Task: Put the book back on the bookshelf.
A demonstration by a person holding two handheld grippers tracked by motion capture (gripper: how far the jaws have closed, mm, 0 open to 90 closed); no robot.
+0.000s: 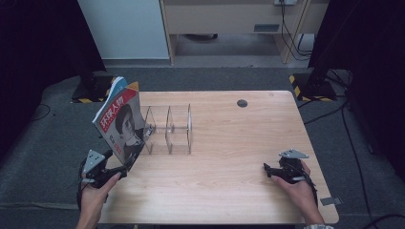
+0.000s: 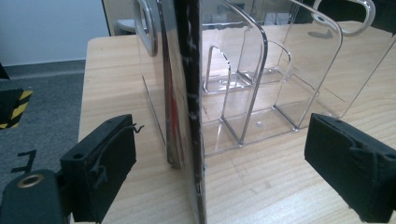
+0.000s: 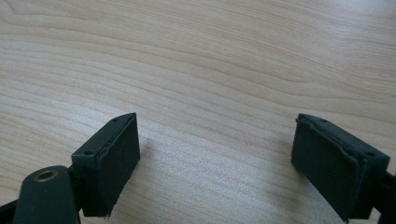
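Left tool (image 2: 219, 163) gapes wide around the magazine's (image 2: 187, 116) edge — right tool (image 3: 217, 158) wide over bare table (image 3: 210, 70).

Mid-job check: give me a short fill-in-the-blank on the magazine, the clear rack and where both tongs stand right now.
1. The magazine stands on edge at the ____ end of the clear rack.
2. In the left gripper view, the magazine's edge sits between the jaws of the left tongs, which are ____.
3. The right tongs hover over bare ____, holding nothing.
4. The clear rack has ____ magazines in its right-hand compartments.

Missing words: left; open; table; no
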